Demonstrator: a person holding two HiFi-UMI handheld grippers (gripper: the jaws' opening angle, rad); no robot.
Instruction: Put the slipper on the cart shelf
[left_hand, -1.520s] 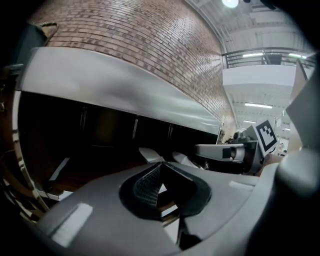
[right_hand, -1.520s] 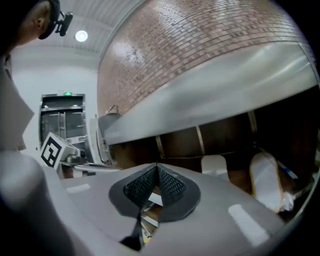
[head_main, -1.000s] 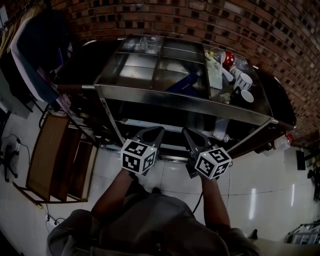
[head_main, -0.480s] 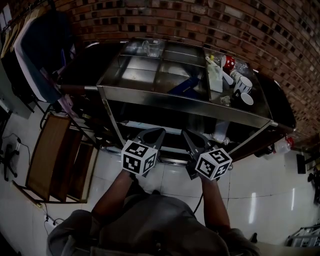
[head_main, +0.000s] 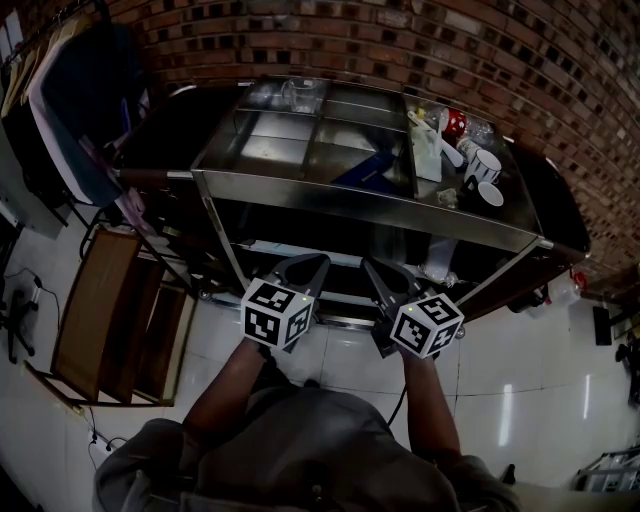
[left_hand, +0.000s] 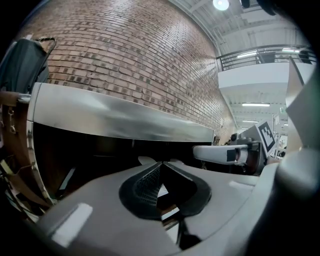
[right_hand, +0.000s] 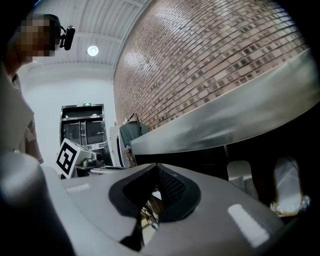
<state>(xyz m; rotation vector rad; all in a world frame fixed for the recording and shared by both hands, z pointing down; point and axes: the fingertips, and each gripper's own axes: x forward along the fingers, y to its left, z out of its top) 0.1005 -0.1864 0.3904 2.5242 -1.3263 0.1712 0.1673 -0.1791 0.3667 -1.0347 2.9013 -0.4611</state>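
A steel cart (head_main: 360, 205) stands against the brick wall. A blue flat thing (head_main: 365, 168), perhaps the slipper, lies in a compartment of its top shelf. Both grippers hover side by side in front of the cart's dark lower shelf. My left gripper (head_main: 311, 263) is shut with nothing between its pads (left_hand: 161, 163). My right gripper (head_main: 374, 267) is also shut and empty (right_hand: 156, 167). The left gripper view shows the right gripper's jaw (left_hand: 225, 152) off to the right. A whitish object (right_hand: 287, 187) sits on the lower shelf; what it is I cannot tell.
Two white mugs (head_main: 487, 165), a red item (head_main: 456, 122) and a glass jar (head_main: 300, 90) crowd the cart's top. A wooden frame (head_main: 100, 315) leans at the left under hanging dark clothing (head_main: 80, 110). White tiled floor (head_main: 520, 400) lies in front of the cart.
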